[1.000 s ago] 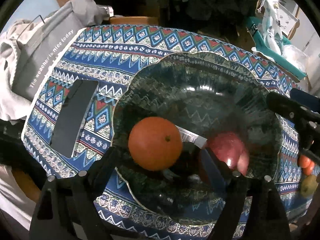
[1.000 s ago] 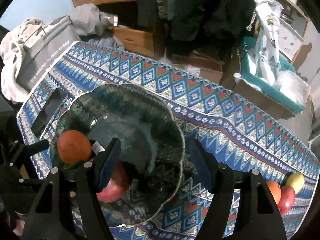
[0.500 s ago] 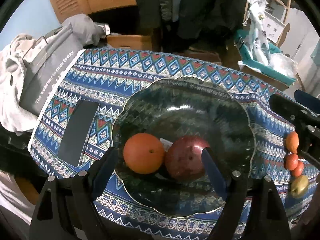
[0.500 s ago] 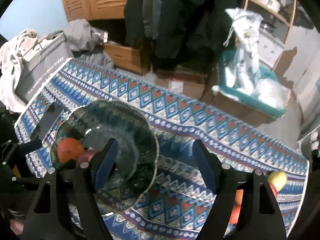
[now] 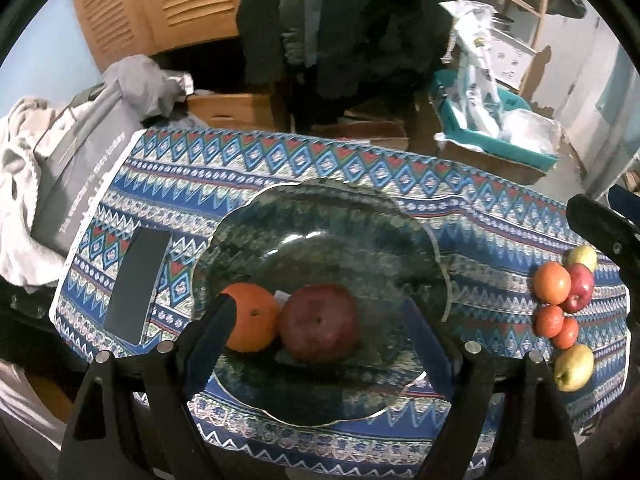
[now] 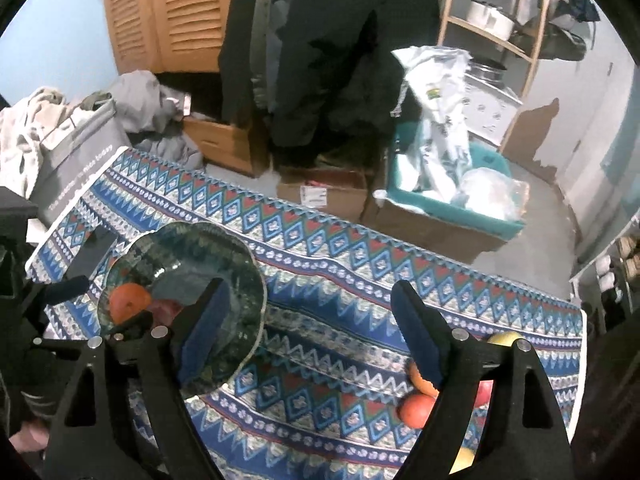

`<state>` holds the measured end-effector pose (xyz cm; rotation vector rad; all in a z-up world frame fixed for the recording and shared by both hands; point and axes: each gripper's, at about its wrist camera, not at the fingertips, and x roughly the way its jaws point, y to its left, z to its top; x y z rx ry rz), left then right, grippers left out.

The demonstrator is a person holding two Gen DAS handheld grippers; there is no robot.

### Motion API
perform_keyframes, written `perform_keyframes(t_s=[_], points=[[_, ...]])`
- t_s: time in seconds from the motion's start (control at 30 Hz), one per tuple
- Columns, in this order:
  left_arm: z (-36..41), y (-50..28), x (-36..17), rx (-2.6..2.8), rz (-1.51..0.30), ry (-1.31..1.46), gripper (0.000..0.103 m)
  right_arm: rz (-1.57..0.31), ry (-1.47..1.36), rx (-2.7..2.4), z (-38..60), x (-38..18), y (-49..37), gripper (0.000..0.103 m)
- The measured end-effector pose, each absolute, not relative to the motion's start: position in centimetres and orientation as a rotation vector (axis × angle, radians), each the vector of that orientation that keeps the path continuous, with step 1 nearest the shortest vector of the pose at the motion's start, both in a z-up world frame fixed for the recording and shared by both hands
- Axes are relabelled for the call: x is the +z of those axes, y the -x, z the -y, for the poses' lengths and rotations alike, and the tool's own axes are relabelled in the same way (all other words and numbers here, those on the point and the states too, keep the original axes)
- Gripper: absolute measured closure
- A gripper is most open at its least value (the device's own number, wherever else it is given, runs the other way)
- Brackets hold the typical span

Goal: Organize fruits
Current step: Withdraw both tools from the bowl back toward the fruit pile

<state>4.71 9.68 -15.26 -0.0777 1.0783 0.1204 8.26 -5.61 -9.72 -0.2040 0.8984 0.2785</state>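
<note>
On the tablecloth's left half: glass bowl [image 5: 400,216] holding orange [image 5: 252,318] and red apple [image 5: 320,324]
Right edge: loose fruit cluster [image 5: 568,300]
Left gripper [image 5: 320,328]: wide, holding nothing
Right gripper [image 6: 308,324]: wide, holding nothing

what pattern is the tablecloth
Blue zigzag and diamond bands with red and white accents on the tablecloth; clearest in the left wrist view.

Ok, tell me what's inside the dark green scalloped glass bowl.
The dark green scalloped glass bowl holds a round orange and a dark red apple, side by side. A white label peeks out between them; its text is hidden.
</note>
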Motion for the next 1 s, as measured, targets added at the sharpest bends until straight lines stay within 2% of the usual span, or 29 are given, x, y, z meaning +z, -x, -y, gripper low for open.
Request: perform_keyframes(t_s=[0.43, 1.0], points=[[-4.6, -4.3, -12.1, 0.007, -1.02, 0.048, 0.016, -0.858, 0.152, 0.183, 12.2, -7.7, -5.9, 0.016], [3.4, -3.8, -12.5, -0.158, -1.009, -0.054, 0.016, -0.925, 0.032, 0.045, 21.7, -9.5, -3.5, 0.015]])
